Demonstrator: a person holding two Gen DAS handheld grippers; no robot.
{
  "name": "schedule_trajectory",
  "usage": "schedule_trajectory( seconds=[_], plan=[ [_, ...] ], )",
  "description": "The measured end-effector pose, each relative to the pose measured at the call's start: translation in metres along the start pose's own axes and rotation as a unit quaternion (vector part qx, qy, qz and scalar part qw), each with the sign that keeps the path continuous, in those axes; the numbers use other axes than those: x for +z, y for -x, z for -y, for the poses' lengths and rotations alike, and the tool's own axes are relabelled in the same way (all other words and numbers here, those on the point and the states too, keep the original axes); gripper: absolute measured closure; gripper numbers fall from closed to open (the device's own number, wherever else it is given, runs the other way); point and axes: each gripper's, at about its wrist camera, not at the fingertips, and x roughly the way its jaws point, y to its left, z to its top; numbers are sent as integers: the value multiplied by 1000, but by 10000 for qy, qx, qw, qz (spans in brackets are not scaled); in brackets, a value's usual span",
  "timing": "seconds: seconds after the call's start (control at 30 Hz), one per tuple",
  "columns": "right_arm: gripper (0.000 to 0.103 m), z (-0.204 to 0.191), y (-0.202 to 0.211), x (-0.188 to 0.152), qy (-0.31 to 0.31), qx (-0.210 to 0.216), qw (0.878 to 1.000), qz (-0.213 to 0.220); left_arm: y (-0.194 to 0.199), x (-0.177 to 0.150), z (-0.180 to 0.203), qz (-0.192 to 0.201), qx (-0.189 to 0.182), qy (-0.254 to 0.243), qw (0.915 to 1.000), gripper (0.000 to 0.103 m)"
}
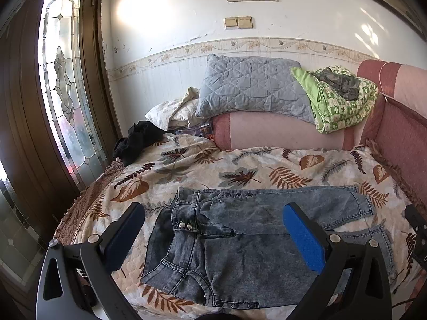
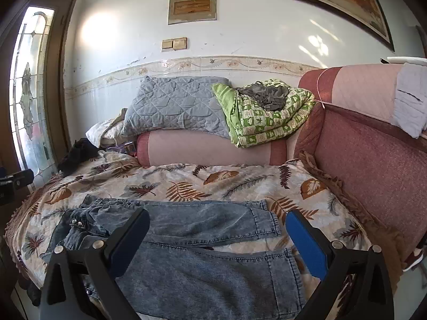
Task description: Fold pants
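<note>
A pair of faded blue jeans point(image 1: 240, 242) lies spread flat on the leaf-patterned bedspread point(image 1: 240, 170), waist to the left, both legs running right. My left gripper point(image 1: 213, 229) is open and empty, held above the waist and seat. The jeans also show in the right wrist view point(image 2: 202, 256), where my right gripper point(image 2: 217, 234) is open and empty above the legs, near the cuffs. The right gripper's edge shows at the far right of the left wrist view point(image 1: 416, 229).
A pink bolster point(image 1: 280, 130) lies behind the jeans, with a grey quilted pillow point(image 1: 250, 85) and a folded green blanket point(image 1: 344, 101) on it. Black clothing point(image 1: 136, 138) sits at the bed's back left. A padded red headboard point(image 2: 373, 154) bounds the right side. A glass door point(image 1: 64, 80) stands left.
</note>
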Motion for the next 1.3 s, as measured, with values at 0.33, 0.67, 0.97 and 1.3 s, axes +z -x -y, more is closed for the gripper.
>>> schedule_trajectory(
  seconds=[0.33, 0.67, 0.97, 1.3],
  plan=[
    [0, 11, -12, -8, -127, 22, 9997, -212, -8, -6, 3, -68, 25, -28, 10000, 0],
    [0, 23, -22, -13, -260, -33, 9991, -342, -27, -15, 10, -290, -116, -121, 9994, 0],
    [0, 32, -36, -18, -369, -89, 9980, -502, -47, -23, 25, -510, -311, -198, 9980, 0],
    [0, 34, -56, -26, -370, -123, 9965, -734, -67, -28, 36, -665, -390, -210, 9968, 0]
  ],
)
